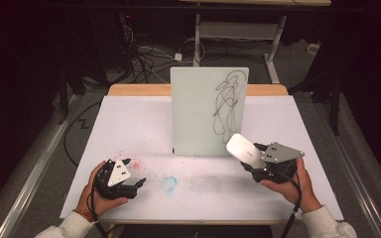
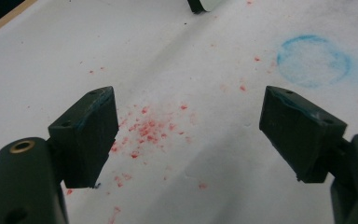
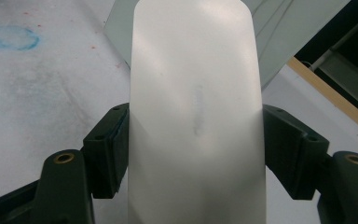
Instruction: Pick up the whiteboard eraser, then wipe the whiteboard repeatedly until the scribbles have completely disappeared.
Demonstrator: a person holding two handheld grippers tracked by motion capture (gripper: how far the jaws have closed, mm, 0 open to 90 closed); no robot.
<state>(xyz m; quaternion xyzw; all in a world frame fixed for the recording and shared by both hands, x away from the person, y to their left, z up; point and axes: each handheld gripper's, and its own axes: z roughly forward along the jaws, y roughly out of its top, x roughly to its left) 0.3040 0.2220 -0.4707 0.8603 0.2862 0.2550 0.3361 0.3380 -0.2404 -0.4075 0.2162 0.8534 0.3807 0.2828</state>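
A pale whiteboard stands upright at the middle of the table, with a black scribble on its right half. My right gripper is shut on a smooth white oblong pad, held just in front of the board's lower right corner. In the right gripper view the pad sits between both jaws of the gripper, with the board behind it. At the front left, my left gripper rests low, and its jaws stand wide open and empty.
The white table cover carries red crumbs in front of the left gripper and a faint blue ring near the front centre. A wooden table edge runs along the back. Cables and desk legs lie on the floor beyond.
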